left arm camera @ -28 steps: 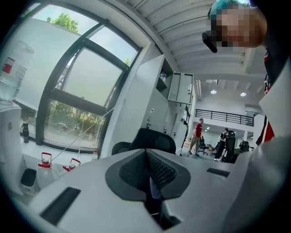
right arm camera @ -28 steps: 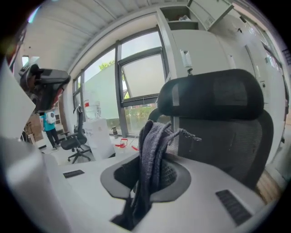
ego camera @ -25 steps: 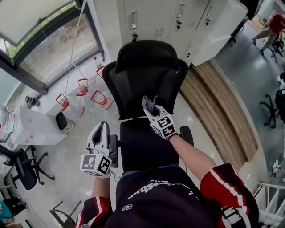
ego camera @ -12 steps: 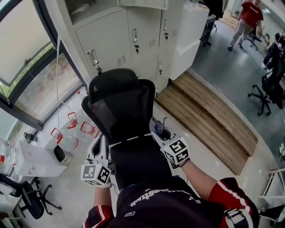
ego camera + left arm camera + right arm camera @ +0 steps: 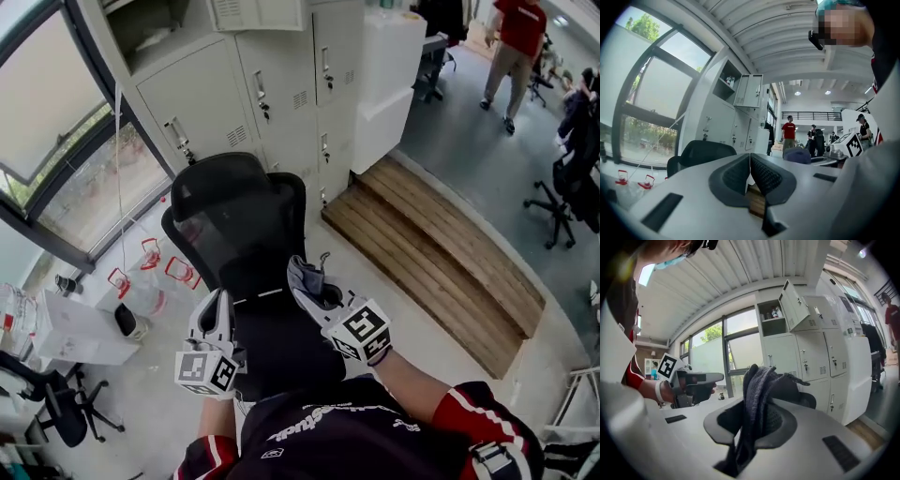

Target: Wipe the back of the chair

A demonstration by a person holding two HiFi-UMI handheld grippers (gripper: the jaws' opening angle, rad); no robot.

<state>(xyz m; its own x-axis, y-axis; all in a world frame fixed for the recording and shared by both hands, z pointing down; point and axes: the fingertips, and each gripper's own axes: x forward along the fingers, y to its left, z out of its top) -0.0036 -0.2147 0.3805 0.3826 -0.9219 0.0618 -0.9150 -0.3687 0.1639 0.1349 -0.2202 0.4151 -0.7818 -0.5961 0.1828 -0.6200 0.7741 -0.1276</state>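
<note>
The chair [image 5: 239,220], a black office type with mesh backrest and separate headrest, stands on the floor just in front of the grey lockers [image 5: 272,84], with a wooden step [image 5: 441,253] off its right side. The right gripper [image 5: 302,278] has its jaws clamped on a dark grey cloth [image 5: 757,394]; the cloth fills the gap between the pads and its free end rises above the jaw tips. In the head view this gripper sits at the lower right edge of the backrest, close to where backrest meets seat. In the right gripper view the backrest appears beyond the cloth, so contact between cloth and mesh cannot be confirmed. The left gripper [image 5: 216,314] is held at the left edge of the seat, near the armrest; its jaws are brought together pad to pad with nothing between them. Task status, as a judgement: the wiping tool is secured and presented to the work surface, which completes preparation. The mesh carries no visible sign of wiping. The backrest from lower edge to top, and the headrest, are to be treated as outstanding.
</note>
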